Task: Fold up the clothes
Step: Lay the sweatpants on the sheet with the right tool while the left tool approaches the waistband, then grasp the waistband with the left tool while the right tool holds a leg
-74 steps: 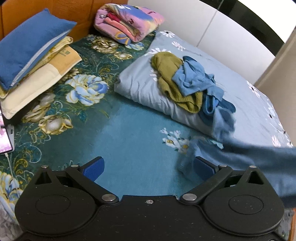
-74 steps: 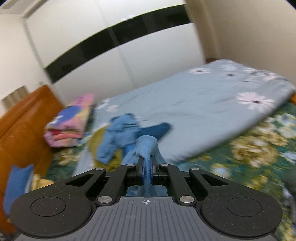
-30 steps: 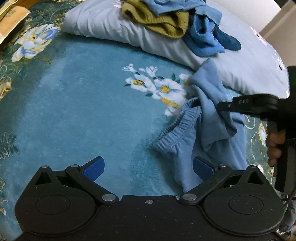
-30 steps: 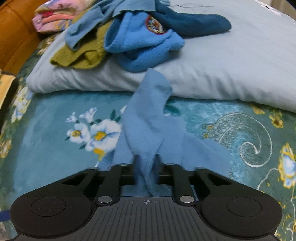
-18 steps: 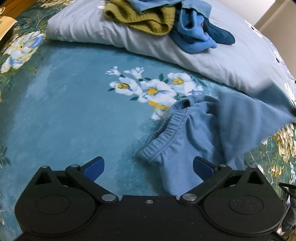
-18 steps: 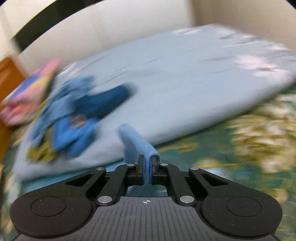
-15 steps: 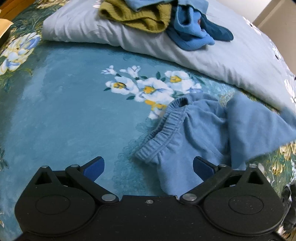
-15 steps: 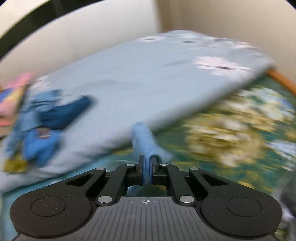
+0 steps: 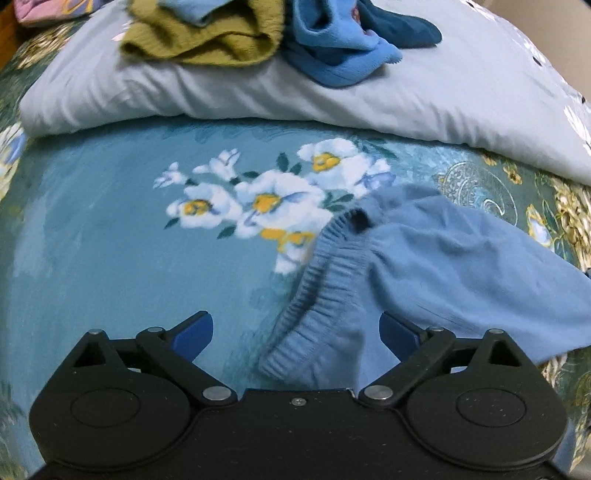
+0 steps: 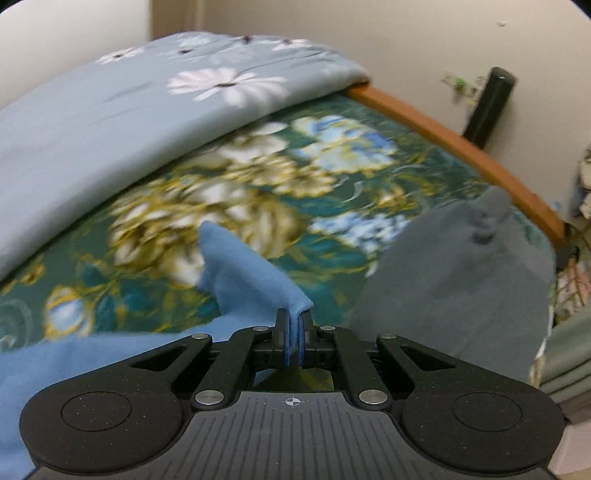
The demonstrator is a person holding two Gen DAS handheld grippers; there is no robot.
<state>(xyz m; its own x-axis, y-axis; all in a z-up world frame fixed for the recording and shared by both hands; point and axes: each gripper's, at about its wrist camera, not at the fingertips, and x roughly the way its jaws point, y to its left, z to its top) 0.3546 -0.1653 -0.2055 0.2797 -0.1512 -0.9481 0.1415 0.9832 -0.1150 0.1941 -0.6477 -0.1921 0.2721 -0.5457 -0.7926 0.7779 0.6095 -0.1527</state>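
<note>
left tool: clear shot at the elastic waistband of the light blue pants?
Probably yes. The left tool is closing from wide, the waistband lies between its fingers, pads not touching, nothing covering it.

Soft, even indoor light with faint shadows and no glare; fisheye curvature bends both views' edges, and motion blur smears the floral bedspread [image 10: 236,192] in the right wrist view, the left staying sharper.

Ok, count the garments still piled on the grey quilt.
3 that show: an olive one at the left, a light blue one in the middle, a dark blue one behind it. More may be hidden.
</note>
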